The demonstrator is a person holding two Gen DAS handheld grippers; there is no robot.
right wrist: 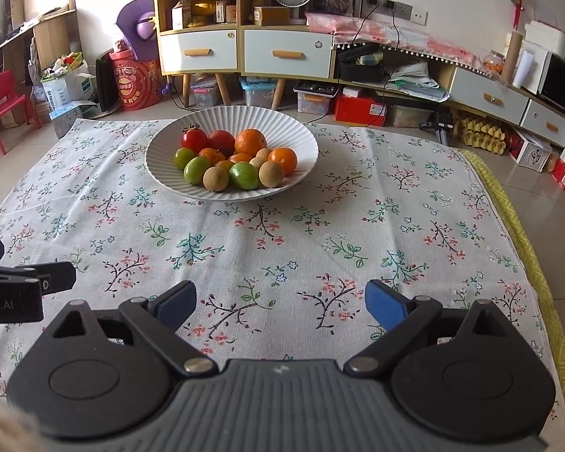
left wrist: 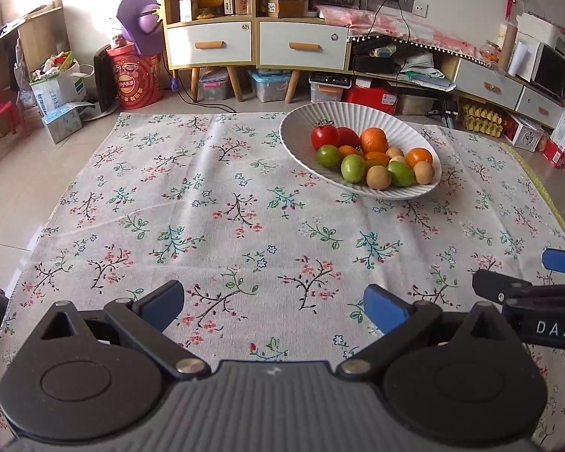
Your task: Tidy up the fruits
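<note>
A white ribbed bowl (left wrist: 365, 116) (right wrist: 282, 120) sits on the far half of a floral tablecloth (left wrist: 222, 203) (right wrist: 282, 233). It holds red tomatoes (left wrist: 324, 136) (right wrist: 194, 140), oranges (left wrist: 374, 139) (right wrist: 250, 141), green limes (left wrist: 352, 168) (right wrist: 243, 175) and small brown fruits (left wrist: 378, 177) (right wrist: 216, 178). My left gripper (left wrist: 275, 307) hovers over the near cloth, open, nothing between its blue pads. My right gripper (right wrist: 280, 303) is open too, well short of the bowl, with only cloth between its fingers. Each gripper shows at the other view's edge (left wrist: 527, 293) (right wrist: 26, 282).
The cloth's near half is bare fabric. A yellow mat edge (right wrist: 508, 203) runs along the right side. Behind stand a cabinet with drawers (left wrist: 252, 41), storage boxes (left wrist: 267, 84), a red drum (left wrist: 137, 75), a red chair (right wrist: 3, 101) and a low shelf with clutter (right wrist: 489, 86).
</note>
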